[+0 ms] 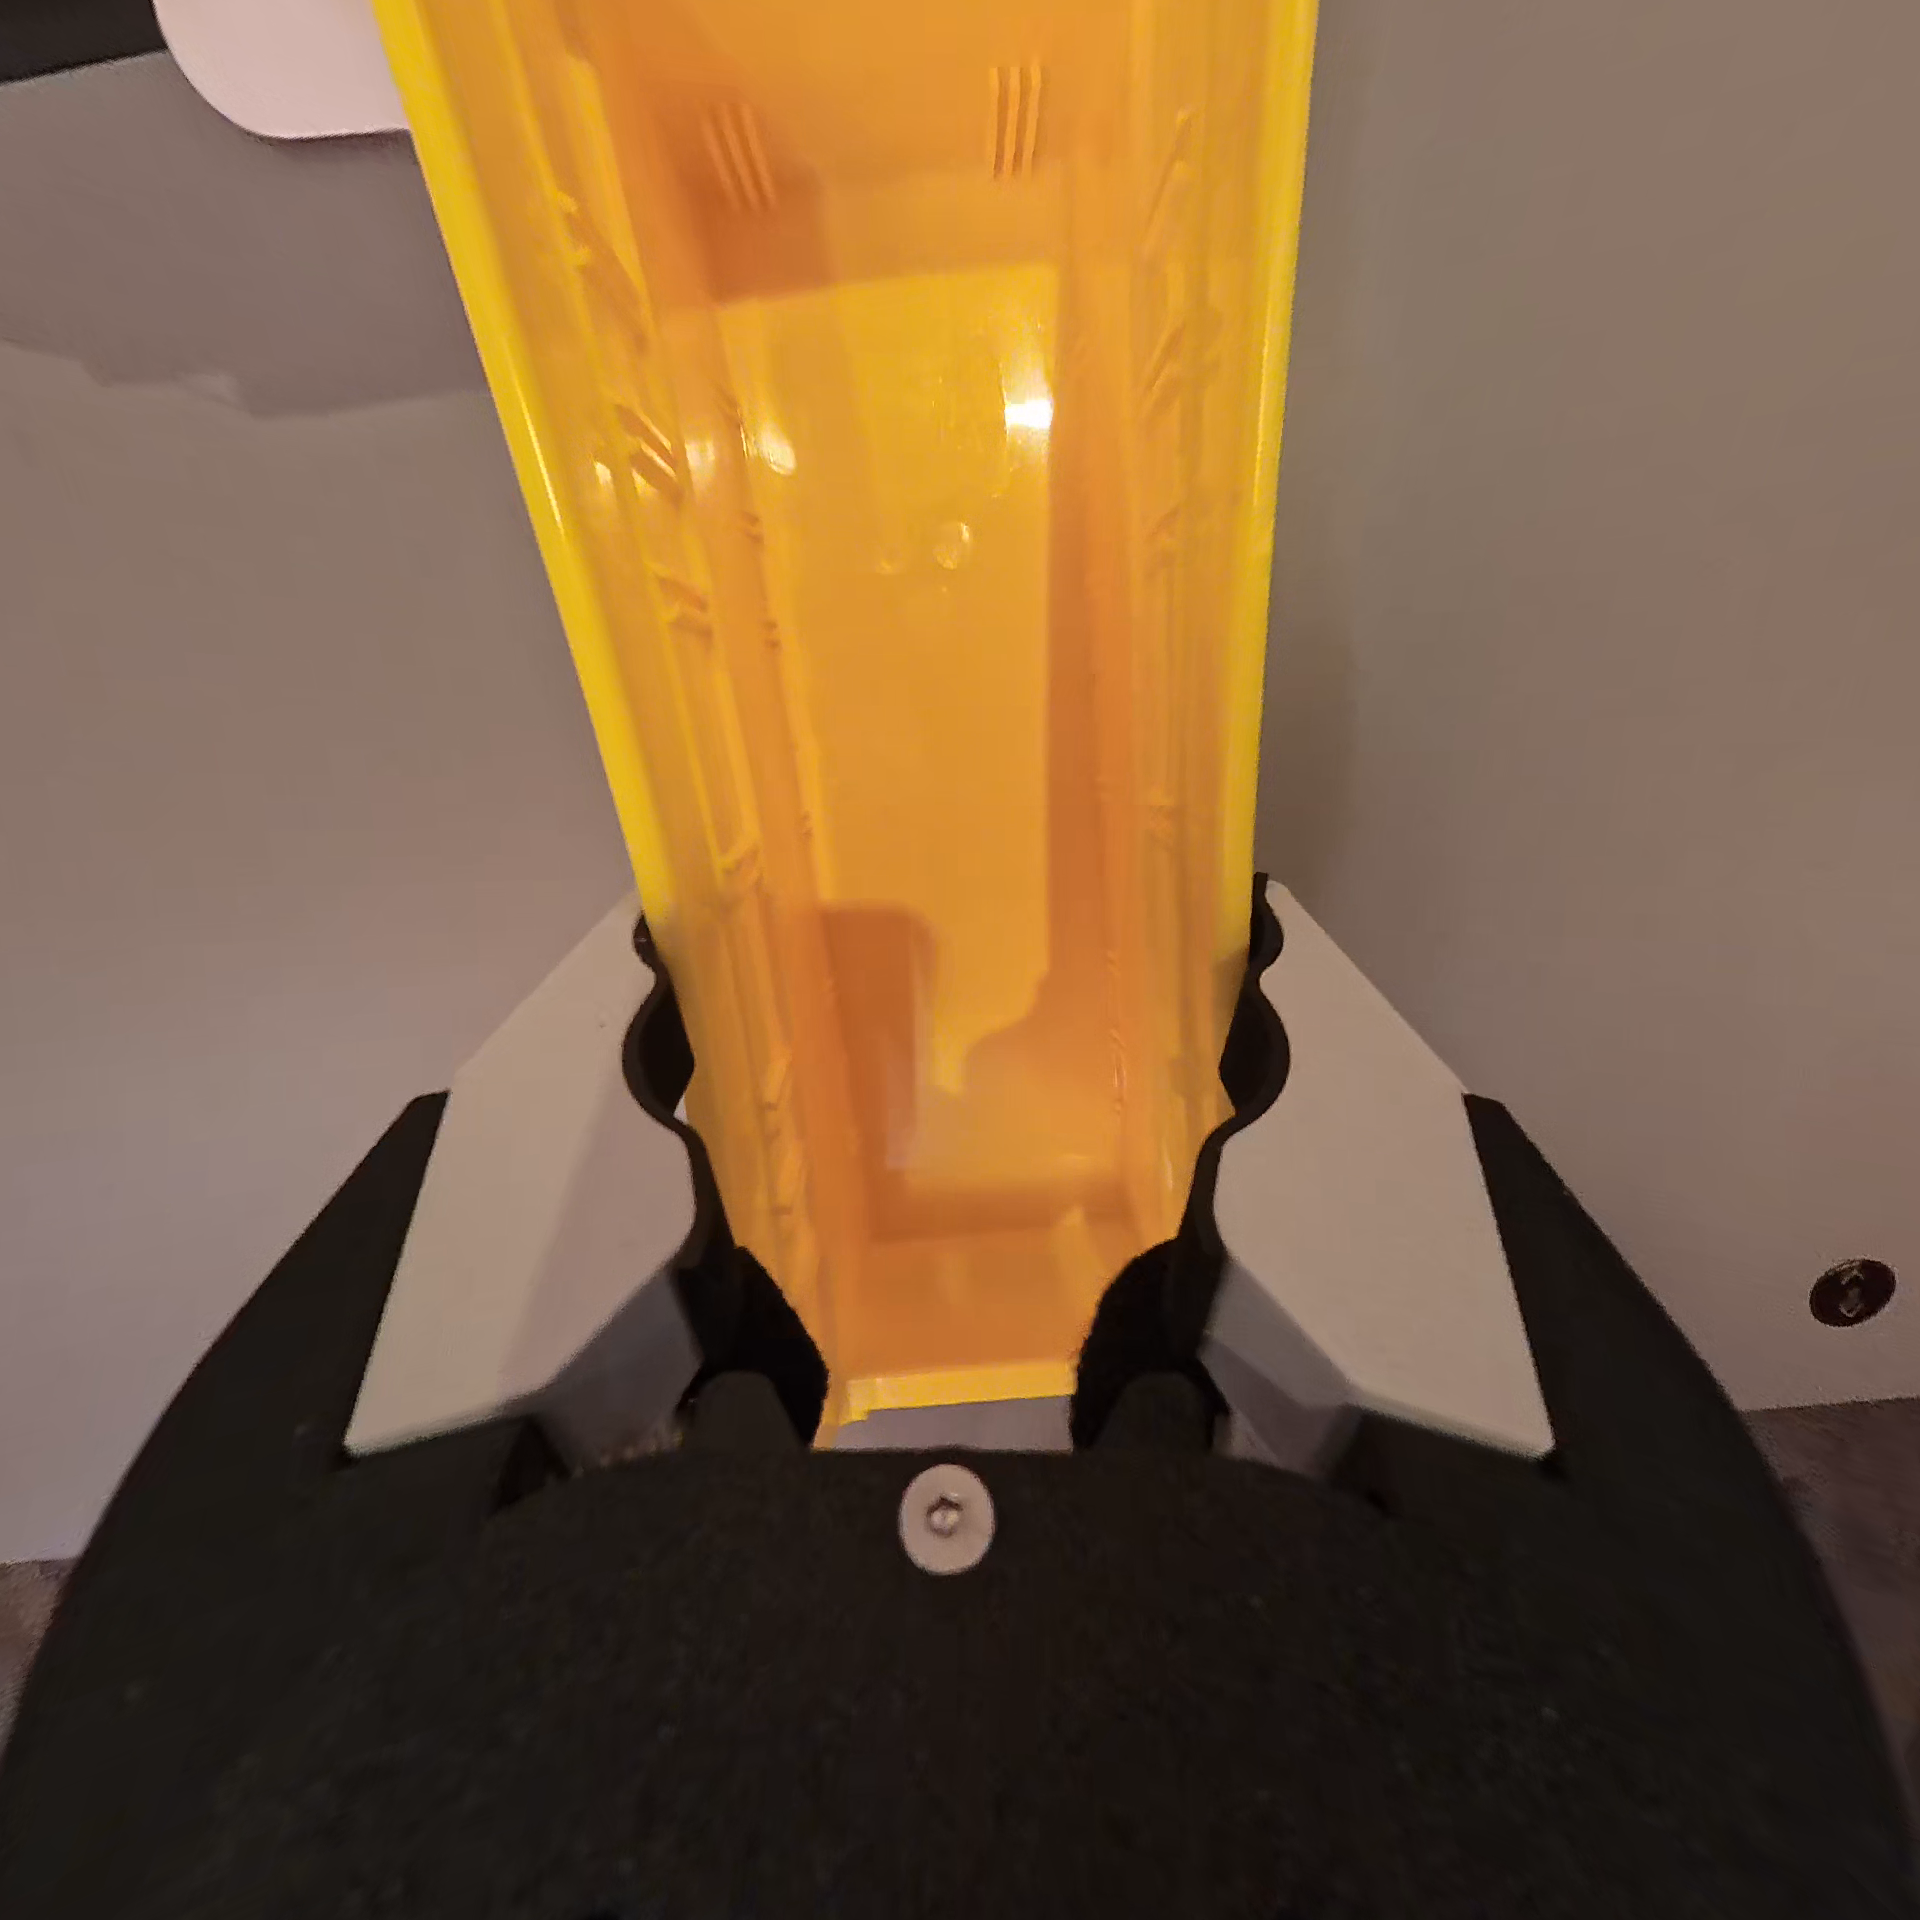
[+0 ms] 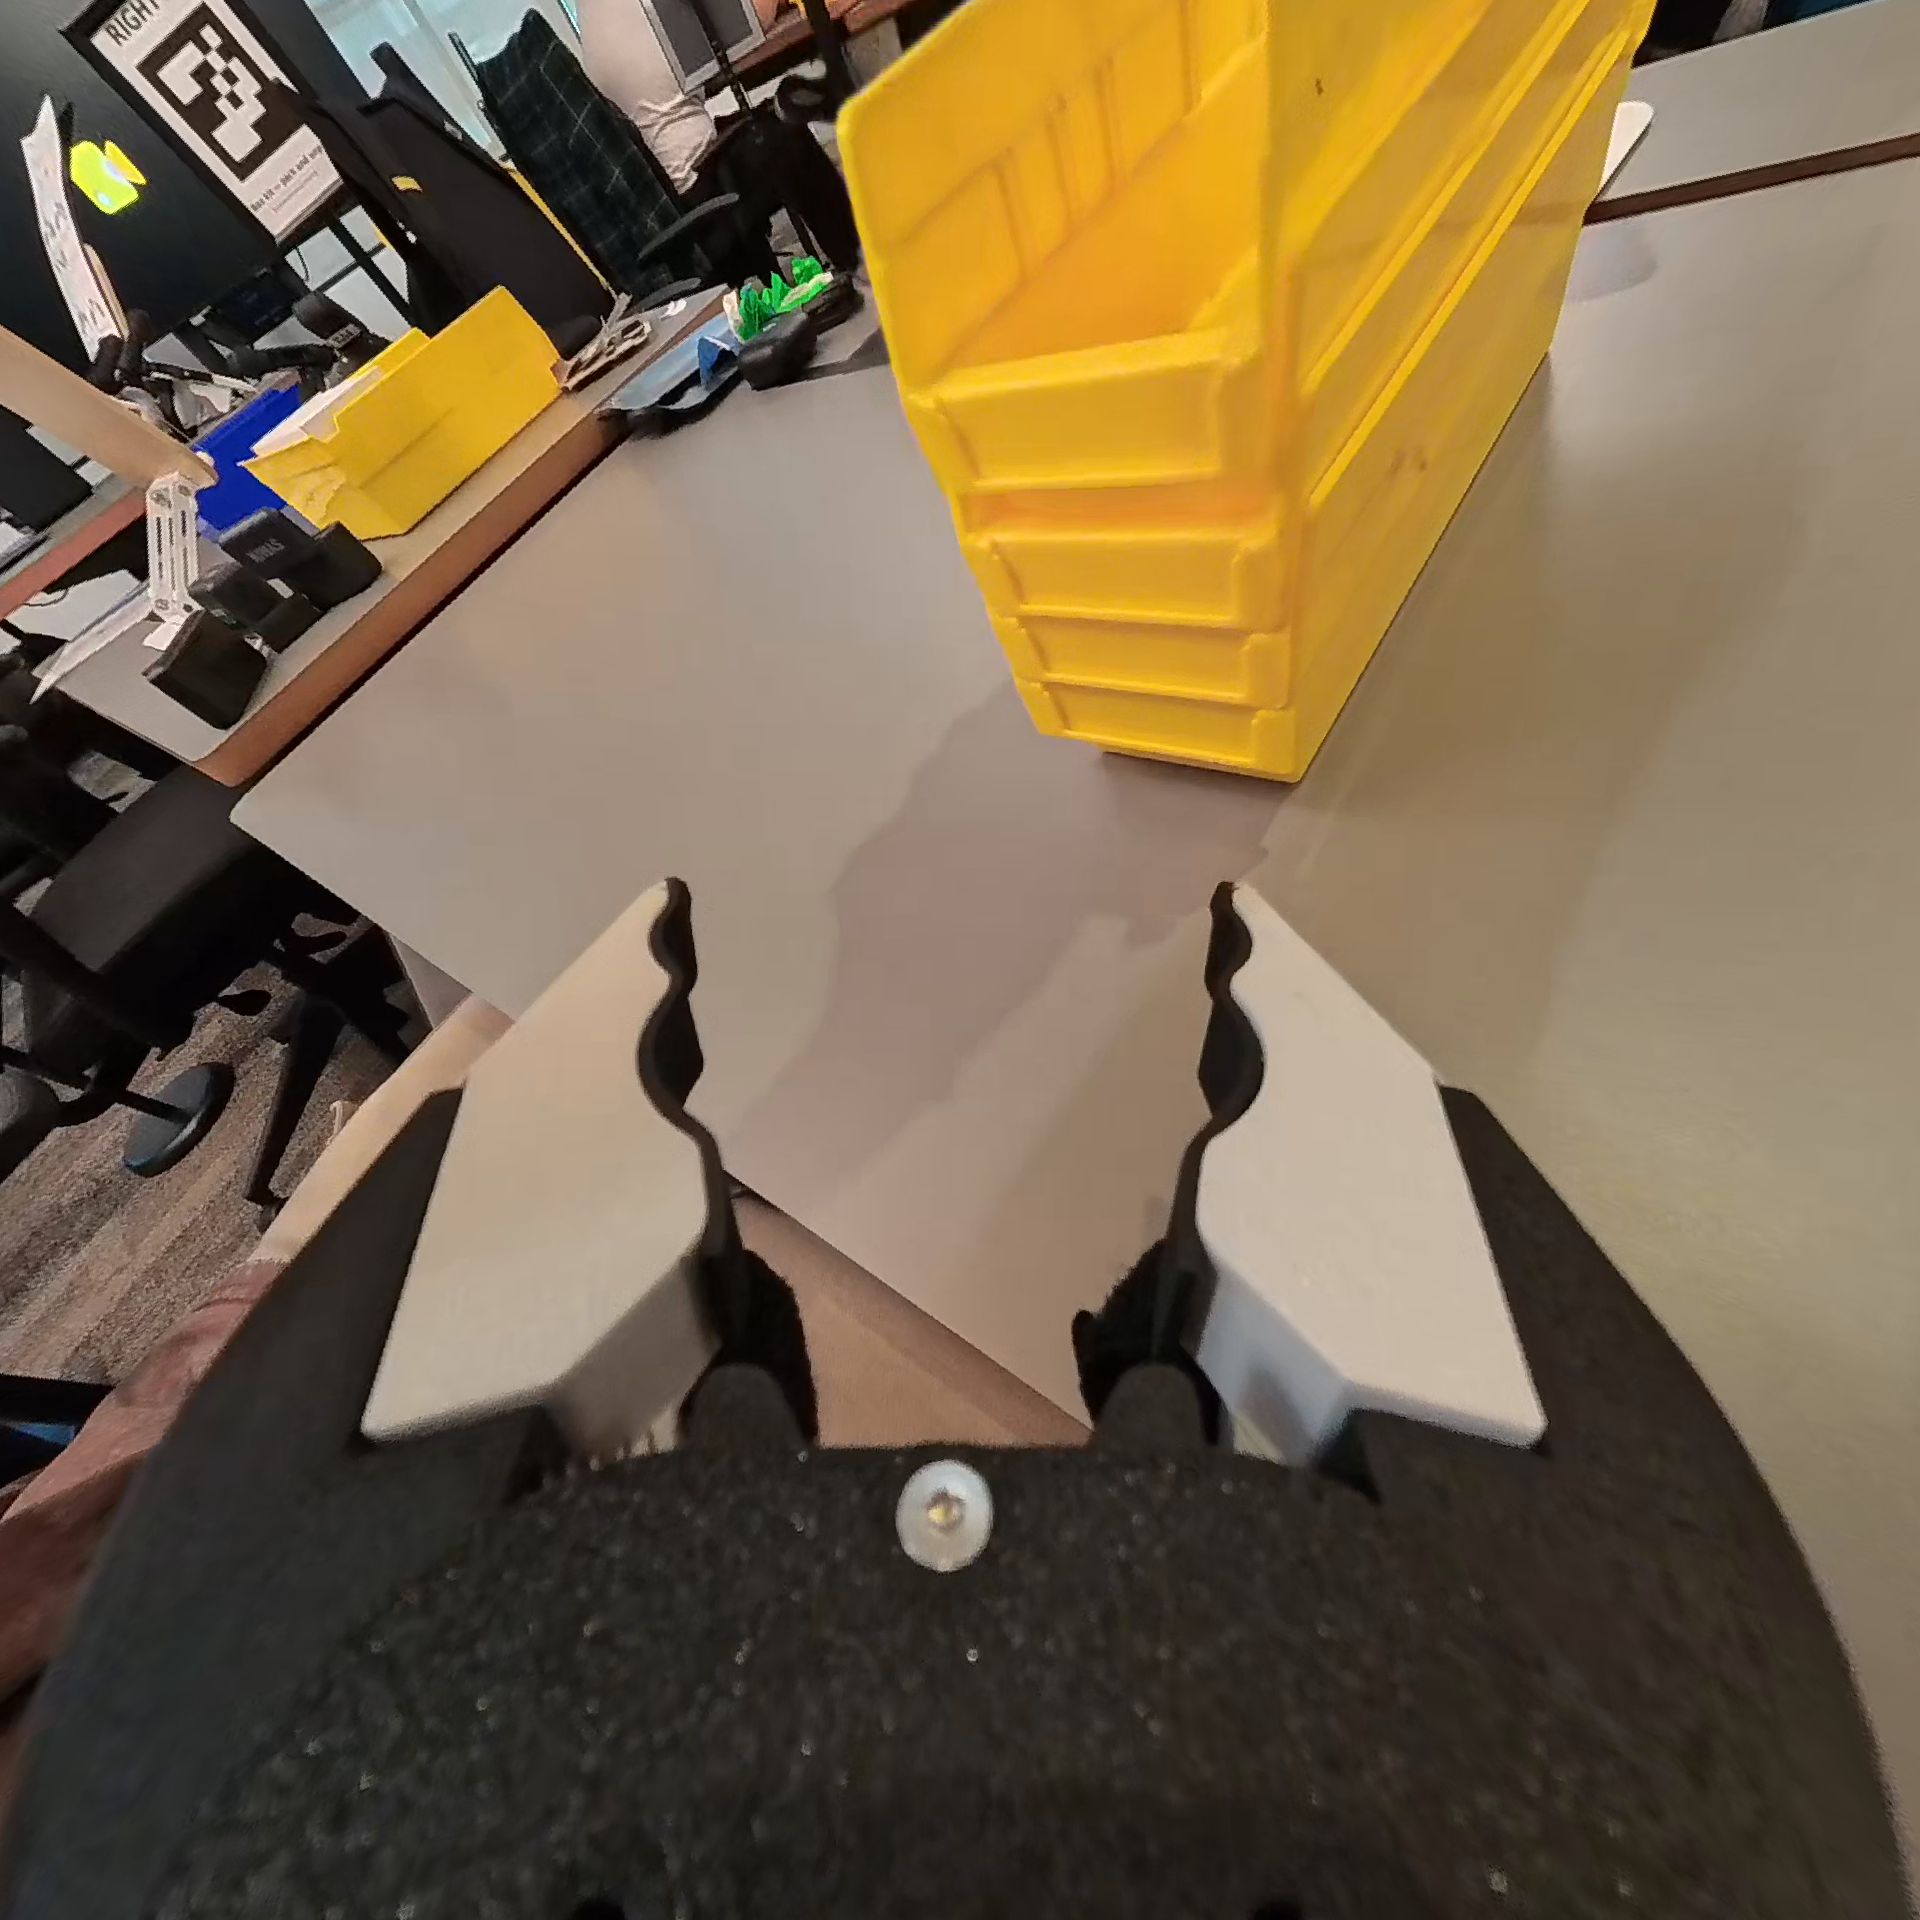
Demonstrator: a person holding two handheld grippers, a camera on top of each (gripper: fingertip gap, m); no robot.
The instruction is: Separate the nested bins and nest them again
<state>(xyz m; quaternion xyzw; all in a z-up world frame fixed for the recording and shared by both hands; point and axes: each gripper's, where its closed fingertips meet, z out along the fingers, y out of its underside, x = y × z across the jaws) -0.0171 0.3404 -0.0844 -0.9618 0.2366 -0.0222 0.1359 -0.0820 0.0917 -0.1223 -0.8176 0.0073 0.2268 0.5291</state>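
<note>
The left gripper (image 1: 951, 914) is clamped on a long narrow yellow plastic bin (image 1: 935, 644) over the grey table (image 1: 260, 675). The right gripper (image 2: 951, 904) hangs wide open, empty (stack of nested yellow bins (image 2: 1195, 416) sits just ahead).

Grey tables (image 2: 665, 644), office chairs (image 2: 135, 1039)

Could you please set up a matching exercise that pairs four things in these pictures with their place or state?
Things:
1. left hand-held gripper
2. right hand-held gripper
3. stack of yellow bins
4. single yellow bin

States:
A. nested together on the grey table
B. open, holding nothing
C. on a farther table, beside a blue bin
D. closed on a yellow bin

Pairs: 1-D, 2-B, 3-A, 4-C
</note>
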